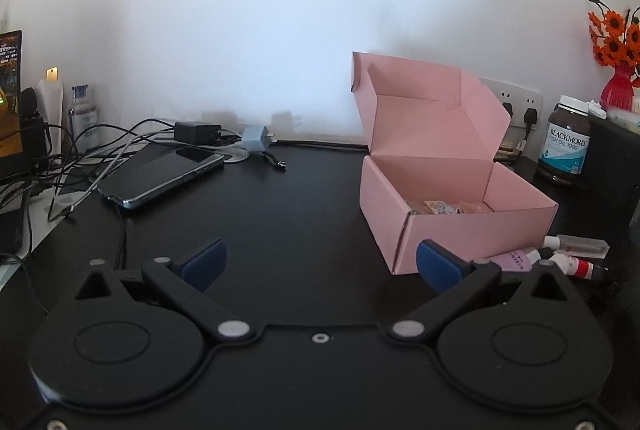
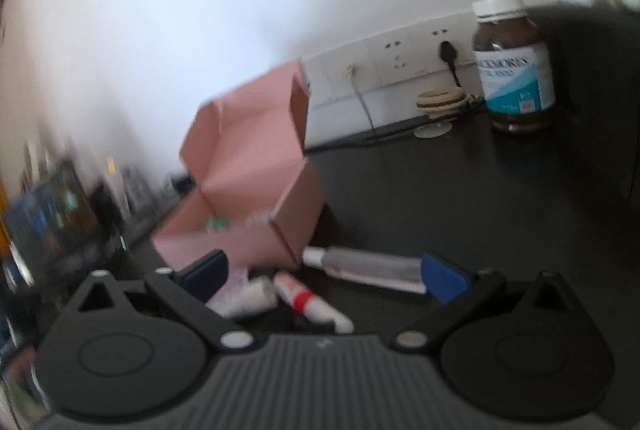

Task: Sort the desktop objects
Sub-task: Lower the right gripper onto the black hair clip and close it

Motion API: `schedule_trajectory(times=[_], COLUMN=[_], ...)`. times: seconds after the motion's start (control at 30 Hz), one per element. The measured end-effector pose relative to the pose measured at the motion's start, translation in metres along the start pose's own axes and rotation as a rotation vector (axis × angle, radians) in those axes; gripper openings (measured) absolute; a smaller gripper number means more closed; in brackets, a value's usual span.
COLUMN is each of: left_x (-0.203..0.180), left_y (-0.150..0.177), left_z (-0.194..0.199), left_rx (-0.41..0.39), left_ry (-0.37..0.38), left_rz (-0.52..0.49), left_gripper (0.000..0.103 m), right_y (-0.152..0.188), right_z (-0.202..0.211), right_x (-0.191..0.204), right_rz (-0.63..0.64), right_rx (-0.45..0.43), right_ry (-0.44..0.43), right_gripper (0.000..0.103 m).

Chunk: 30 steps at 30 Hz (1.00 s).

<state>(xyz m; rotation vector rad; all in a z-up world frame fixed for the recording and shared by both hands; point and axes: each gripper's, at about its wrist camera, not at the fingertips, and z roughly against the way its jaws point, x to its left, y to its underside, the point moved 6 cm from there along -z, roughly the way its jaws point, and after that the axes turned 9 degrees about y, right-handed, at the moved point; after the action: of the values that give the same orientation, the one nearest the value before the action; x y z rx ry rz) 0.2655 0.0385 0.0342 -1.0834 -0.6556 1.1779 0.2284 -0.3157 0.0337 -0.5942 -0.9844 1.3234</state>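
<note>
Pink box sits lid-up on the black desk, at about two o'clock from the left gripper, whose jaws are spread apart with nothing between them. The right gripper, jaws also wide and empty, hovers over small tubes and a clear bottle lying beside the box. A phone lies at eleven o'clock.

From the left wrist we look low and level across the black desk toward the white wall, the open pink box near on our right. From the right wrist, tilted and blurred, we sit close to the same pink box. Both views share it and the brown supplement bottle.
</note>
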Motion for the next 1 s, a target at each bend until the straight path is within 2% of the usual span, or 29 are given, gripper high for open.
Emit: schedule_trajectory(times=[0.17, 0.4, 0.57, 0.67, 0.73, 0.87, 0.93, 1.0], left_x=[0.000, 0.000, 0.002, 0.001, 0.001, 0.001, 0.002, 0.001], left_y=[0.001, 0.000, 0.000, 0.000, 0.000, 0.000, 0.000, 0.000], left_z=[-0.001, 0.000, 0.002, 0.003, 0.002, 0.003, 0.003, 0.002], left_rx=[0.006, 0.001, -0.007, -0.011, -0.010, -0.011, -0.008, -0.003], left_ry=[-0.004, 0.005, 0.012, 0.016, 0.017, 0.020, 0.022, 0.023], left_rz=[-0.001, 0.004, 0.017, 0.019, 0.020, 0.022, 0.020, 0.019], left_gripper=[0.103, 0.103, 0.103, 0.103, 0.103, 0.103, 0.103, 0.103], right_y=[0.016, 0.041, 0.046, 0.046, 0.046, 0.046, 0.047, 0.046], right_z=[0.005, 0.007, 0.002, -0.004, -0.007, -0.010, -0.011, -0.012], right_x=[0.024, 0.051, 0.072, 0.075, 0.073, 0.066, 0.062, 0.058], right_rz=[0.188, 0.267, 0.331, 0.305, 0.280, 0.233, 0.207, 0.183], right_rx=[0.040, 0.052, 0.013, 0.022, 0.034, 0.040, 0.046, 0.049], right_ry=[0.050, 0.130, 0.250, 0.268, 0.284, 0.309, 0.308, 0.312], right_gripper=[0.102, 0.102, 0.096, 0.087, 0.078, 0.074, 0.067, 0.065])
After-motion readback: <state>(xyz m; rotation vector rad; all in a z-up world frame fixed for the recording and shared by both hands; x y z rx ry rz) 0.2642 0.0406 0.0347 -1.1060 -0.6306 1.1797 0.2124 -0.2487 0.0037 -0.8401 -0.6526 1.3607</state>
